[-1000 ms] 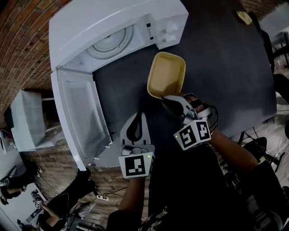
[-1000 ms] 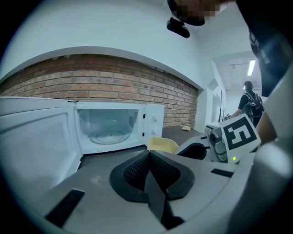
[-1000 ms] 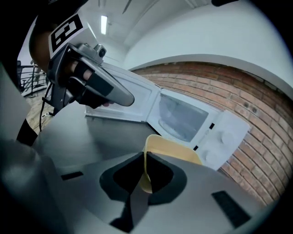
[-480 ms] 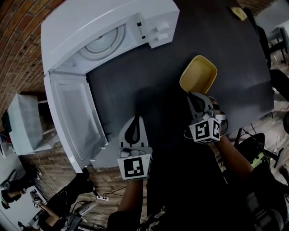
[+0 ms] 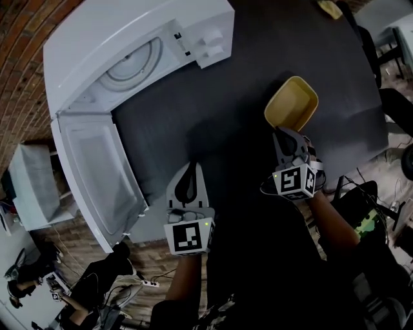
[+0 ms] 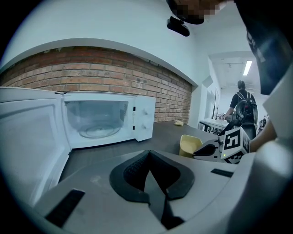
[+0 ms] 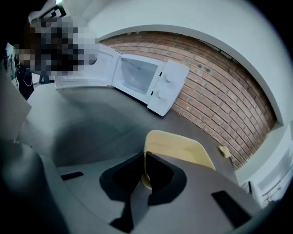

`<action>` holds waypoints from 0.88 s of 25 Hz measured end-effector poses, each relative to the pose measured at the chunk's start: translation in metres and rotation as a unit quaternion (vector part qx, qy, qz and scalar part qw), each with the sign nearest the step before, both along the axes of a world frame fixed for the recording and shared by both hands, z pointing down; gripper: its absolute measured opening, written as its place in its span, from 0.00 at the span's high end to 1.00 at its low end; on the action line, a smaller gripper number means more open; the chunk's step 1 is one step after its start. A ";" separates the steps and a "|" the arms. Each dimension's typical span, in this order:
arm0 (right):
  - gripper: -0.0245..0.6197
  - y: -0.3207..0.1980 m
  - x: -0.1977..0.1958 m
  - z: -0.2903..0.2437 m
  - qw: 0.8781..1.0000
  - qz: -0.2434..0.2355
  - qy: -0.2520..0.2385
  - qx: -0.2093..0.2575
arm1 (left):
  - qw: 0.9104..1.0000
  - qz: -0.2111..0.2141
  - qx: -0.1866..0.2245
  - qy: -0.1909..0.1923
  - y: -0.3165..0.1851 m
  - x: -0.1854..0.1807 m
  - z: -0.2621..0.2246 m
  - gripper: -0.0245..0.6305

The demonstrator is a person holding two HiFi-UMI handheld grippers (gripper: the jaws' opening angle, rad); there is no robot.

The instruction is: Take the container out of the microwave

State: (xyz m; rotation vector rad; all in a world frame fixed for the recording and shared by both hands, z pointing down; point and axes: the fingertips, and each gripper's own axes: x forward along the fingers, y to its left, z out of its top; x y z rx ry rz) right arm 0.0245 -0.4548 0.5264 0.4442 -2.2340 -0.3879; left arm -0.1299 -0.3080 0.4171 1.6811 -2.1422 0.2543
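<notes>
The yellow container is out of the white microwave and over the dark table, to the right of the oven. My right gripper is shut on its near rim; in the right gripper view the pads clamp the container wall. Whether it rests on the table I cannot tell. My left gripper hovers at the table's near edge, shut and empty, its jaws pointing towards the microwave. The container shows at the right of that view.
The microwave door hangs open to the left, with the glass turntable bare inside. A small yellow thing lies at the table's far corner. The table's right edge is close to the container. A person stands far off.
My right gripper has carried the container to the right, away from the microwave's front, and somewhat lower. The left gripper has shifted only slightly.
</notes>
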 end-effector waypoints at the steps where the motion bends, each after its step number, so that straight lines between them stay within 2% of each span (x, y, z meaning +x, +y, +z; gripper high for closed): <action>1: 0.84 0.000 0.000 0.000 1.000 0.001 -0.003 -0.002 | 1.000 0.000 -0.001 0.002 -0.001 0.001 0.000 0.95; 9: 0.83 0.002 0.001 -0.002 1.000 -0.003 -0.020 -0.005 | 1.000 -0.004 -0.006 -0.004 0.007 0.005 -0.003 0.95; 12: 0.70 0.005 -0.003 -0.010 0.999 -0.006 -0.035 0.003 | 1.000 -0.002 -0.006 -0.013 0.011 0.003 -0.003 0.95; 18: 0.63 0.019 -0.007 -0.056 0.994 0.007 -0.100 0.042 | 1.000 -0.002 0.008 -0.010 0.018 0.008 -0.016 0.95; 20: 0.64 0.033 -0.019 -0.081 0.990 -0.020 -0.128 0.051 | 1.000 0.004 0.019 -0.017 0.019 0.010 -0.021 0.95; 22: 0.71 0.056 -0.034 -0.108 0.984 -0.061 -0.156 0.058 | 0.999 0.008 0.030 -0.021 0.023 0.014 -0.028 0.95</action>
